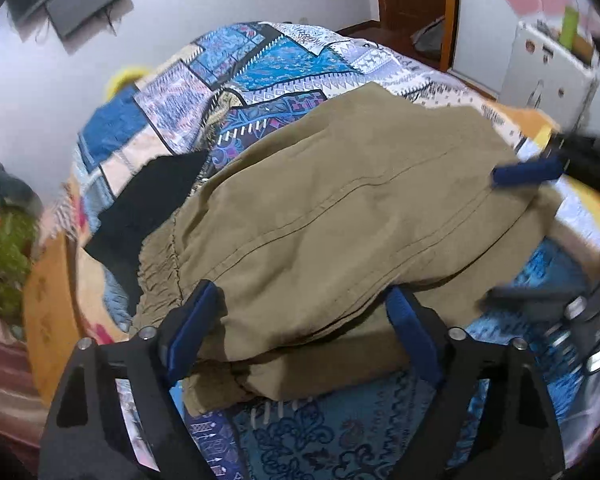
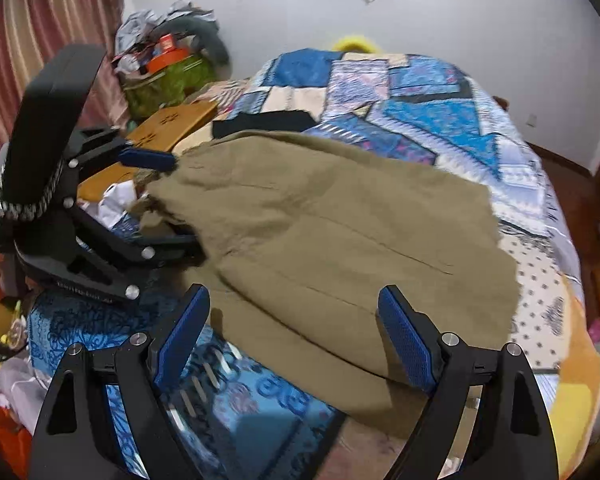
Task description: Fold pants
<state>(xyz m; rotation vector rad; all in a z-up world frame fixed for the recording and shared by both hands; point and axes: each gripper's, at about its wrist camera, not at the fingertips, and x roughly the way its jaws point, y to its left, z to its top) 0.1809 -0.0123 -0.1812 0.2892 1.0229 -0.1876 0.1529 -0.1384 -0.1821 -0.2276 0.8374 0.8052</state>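
Pants (image 1: pixel 340 216) lie folded on the patchwork quilt (image 1: pixel 284 56); both grippers, left (image 1: pixel 300 320) and right (image 2: pixel 292 328), gape wide, apparently straddling the cloth's edge.

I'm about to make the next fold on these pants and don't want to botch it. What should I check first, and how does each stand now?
1. Left gripper open: ok, fingers spread around the near edge of the khaki pants.
2. Right gripper open: ok, fingers wide apart at the pants' edge.
3. Cloth actually pinched: not ok, neither gripper is closed on fabric.
4. Pants lying flat: not ok, layers are bunched near the gathered waistband.
5. Black garment out of the way: cannot tell, it appears to touch the pants' far edge.
6. Bedspread offers room beyond: ok.
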